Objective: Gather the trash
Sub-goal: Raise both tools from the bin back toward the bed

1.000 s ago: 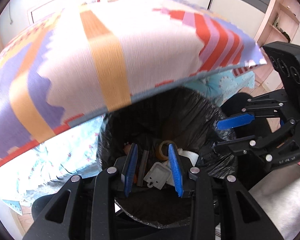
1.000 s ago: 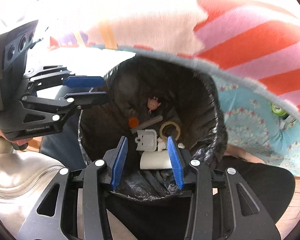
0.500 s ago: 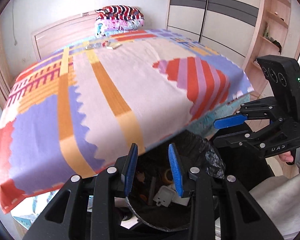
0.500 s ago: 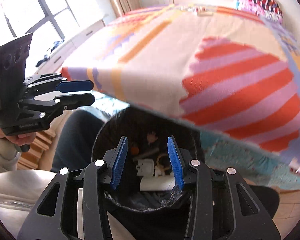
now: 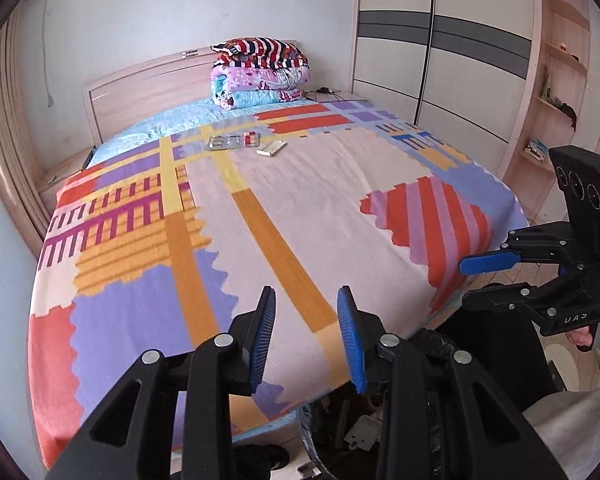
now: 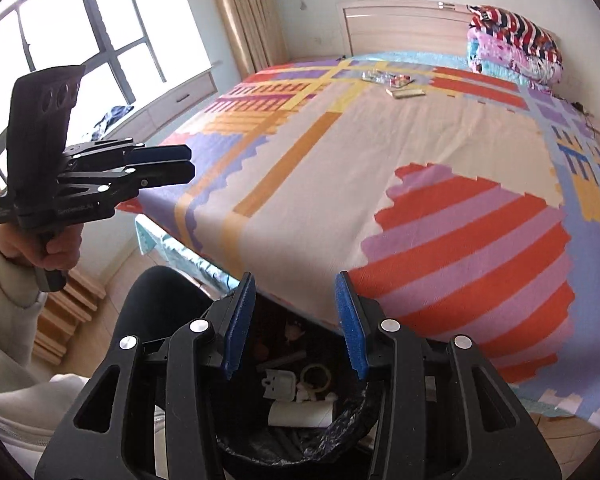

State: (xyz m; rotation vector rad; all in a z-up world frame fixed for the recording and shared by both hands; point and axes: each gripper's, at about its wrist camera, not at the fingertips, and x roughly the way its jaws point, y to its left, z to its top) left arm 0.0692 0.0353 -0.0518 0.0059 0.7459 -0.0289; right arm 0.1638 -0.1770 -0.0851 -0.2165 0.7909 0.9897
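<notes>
Trash lies in two places. At the foot edge of the bed (image 5: pixel 300 216), a bin with a black liner (image 6: pixel 340 420) holds a white paper roll (image 6: pixel 300 414), a tape ring (image 6: pixel 316 376), a small white plastic piece (image 6: pixel 278 385) and other bits too shadowed to name. Near the bed's head end, on the patterned blanket, lie silvery blister packs (image 5: pixel 233 141) and, just beside them, a flat pale packet (image 5: pixel 271 148), possibly a small box.

The left hand-held gripper (image 5: pixel 306 336) hangs over the foot edge of the bed with its blue pads spread apart and nothing between them. The right hand-held gripper (image 6: pixel 296 324) hangs above the bin, its pads likewise spread and empty. Each shows in the other's view: the right one (image 5: pixel 496 280) off the bed's right corner, the left one (image 6: pixel 168 164) off the left corner, its handle gripped by a hand (image 6: pixel 44 248) in a pale sleeve.

Folded quilts (image 5: pixel 260 74) are stacked against the headboard.
</notes>
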